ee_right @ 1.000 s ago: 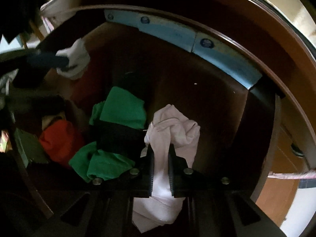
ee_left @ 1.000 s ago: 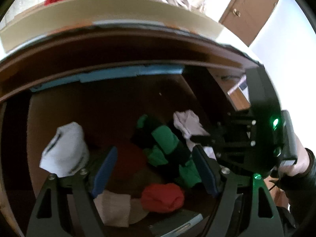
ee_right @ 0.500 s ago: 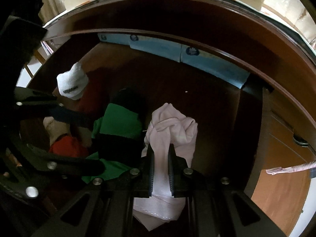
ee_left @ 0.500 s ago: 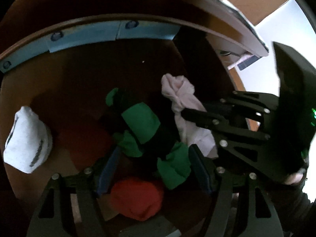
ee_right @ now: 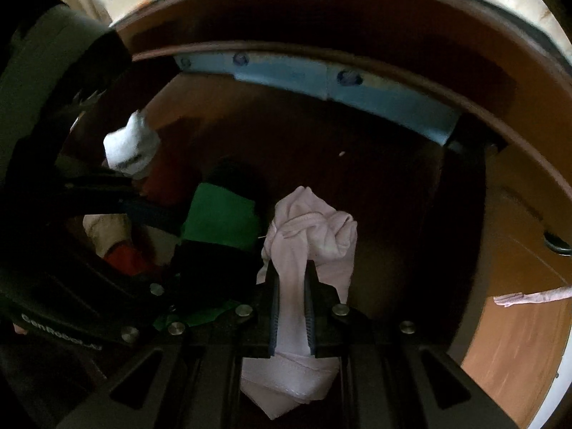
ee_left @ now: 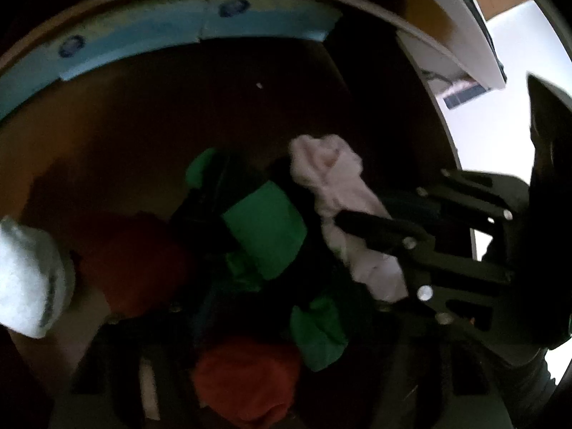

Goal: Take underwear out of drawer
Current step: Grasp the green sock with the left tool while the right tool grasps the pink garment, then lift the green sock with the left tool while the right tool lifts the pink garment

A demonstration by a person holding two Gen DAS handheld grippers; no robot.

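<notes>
My right gripper (ee_right: 290, 268) is shut on pale pink underwear (ee_right: 314, 228), which hangs bunched between its fingers inside the brown wooden drawer (ee_right: 357, 150). From the left wrist view the same pink underwear (ee_left: 332, 182) is pinched by the right gripper (ee_left: 343, 220) coming in from the right. My left gripper's fingers are lost in the dark at the bottom of its own view, low over a green and black garment (ee_left: 266, 228). In the right wrist view the left gripper (ee_right: 150, 211) reaches in beside that green garment (ee_right: 221, 214).
The drawer also holds a white sock (ee_left: 28, 275), a dark red garment (ee_left: 136, 257), an orange-red bundle (ee_left: 250, 375) and a beige piece (ee_right: 103, 228). Light blue tape (ee_left: 200, 25) lines the back wall. The drawer's right wall (ee_right: 461, 193) stands close to the pink underwear.
My left gripper has dropped deeper into the drawer toward the green garment. My right gripper has stayed shut on the pink underwear and lifted it slightly.
</notes>
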